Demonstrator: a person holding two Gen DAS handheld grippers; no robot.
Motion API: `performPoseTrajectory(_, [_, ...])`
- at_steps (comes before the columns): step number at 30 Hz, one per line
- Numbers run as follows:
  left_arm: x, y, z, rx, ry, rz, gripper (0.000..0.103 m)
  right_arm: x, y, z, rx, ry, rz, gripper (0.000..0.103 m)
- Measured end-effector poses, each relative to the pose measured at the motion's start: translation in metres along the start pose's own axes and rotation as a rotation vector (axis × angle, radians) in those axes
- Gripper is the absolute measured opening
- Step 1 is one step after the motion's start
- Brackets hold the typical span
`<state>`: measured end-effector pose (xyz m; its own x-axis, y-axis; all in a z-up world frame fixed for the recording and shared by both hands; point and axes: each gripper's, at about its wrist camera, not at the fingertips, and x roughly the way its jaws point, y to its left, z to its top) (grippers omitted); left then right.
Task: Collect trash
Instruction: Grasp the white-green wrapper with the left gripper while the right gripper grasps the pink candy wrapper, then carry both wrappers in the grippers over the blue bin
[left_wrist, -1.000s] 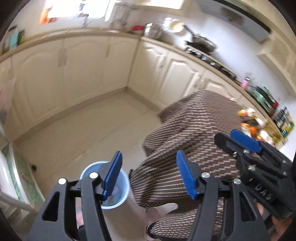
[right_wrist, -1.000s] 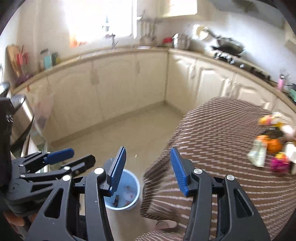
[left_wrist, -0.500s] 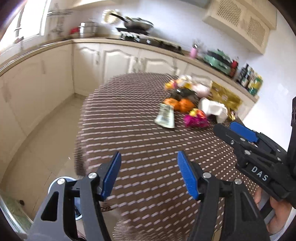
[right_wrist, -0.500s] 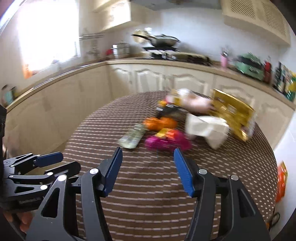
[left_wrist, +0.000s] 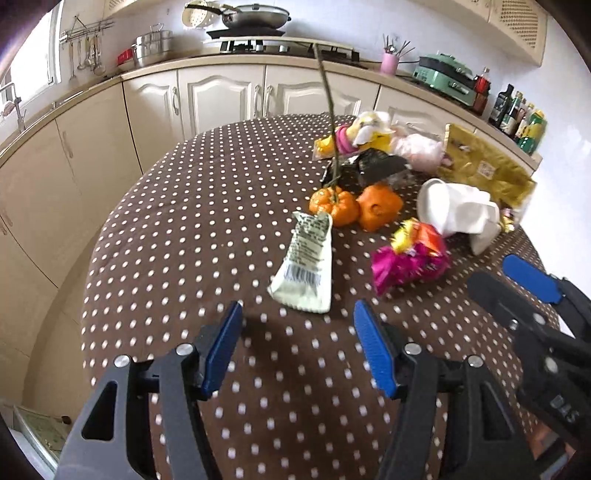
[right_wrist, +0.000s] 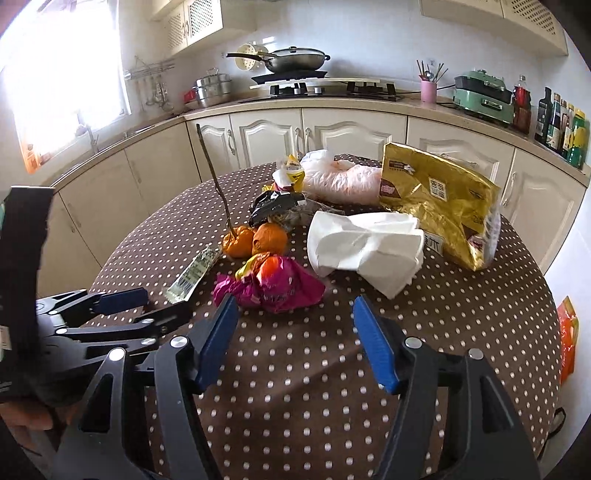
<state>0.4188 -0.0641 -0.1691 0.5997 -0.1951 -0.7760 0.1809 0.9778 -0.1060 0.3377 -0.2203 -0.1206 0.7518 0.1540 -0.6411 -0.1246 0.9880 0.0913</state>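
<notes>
Just ahead of the left gripper (left_wrist: 297, 347), whose jaws are held apart and empty, a pale green wrapper (left_wrist: 304, 267) lies on the polka-dot tablecloth (left_wrist: 184, 229). The right gripper (right_wrist: 291, 338), jaws just widened with nothing between them, is faced by a magenta wrapper (right_wrist: 275, 286); beyond are crumpled white tissue (right_wrist: 365, 247), two small orange fruits (right_wrist: 255, 240) and a gold foil bag (right_wrist: 439, 199).
</notes>
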Motion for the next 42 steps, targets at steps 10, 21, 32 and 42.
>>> performPoseTrajectory(10, [0.016, -0.004, 0.015, 0.077, -0.001, 0.062, 0.035, 0.018, 0.006, 0.01, 0.008, 0.028, 0.018, 0.065])
performPoseTrajectory(21, [-0.008, 0.035, -0.001, -0.063, -0.041, -0.05, 0.023, 0.043, 0.024, 0.017, 0.007, 0.109, 0.04, 0.07])
performPoseTrajectory(32, [-0.045, 0.049, -0.022, -0.104, -0.096, -0.077, 0.022, 0.054, 0.026, 0.022, 0.021, 0.136, 0.035, 0.048])
performPoseTrajectory(42, [-0.089, 0.08, -0.05, -0.16, -0.16, -0.085, 0.022, 0.001, 0.072, 0.011, -0.053, 0.055, 0.124, 0.048])
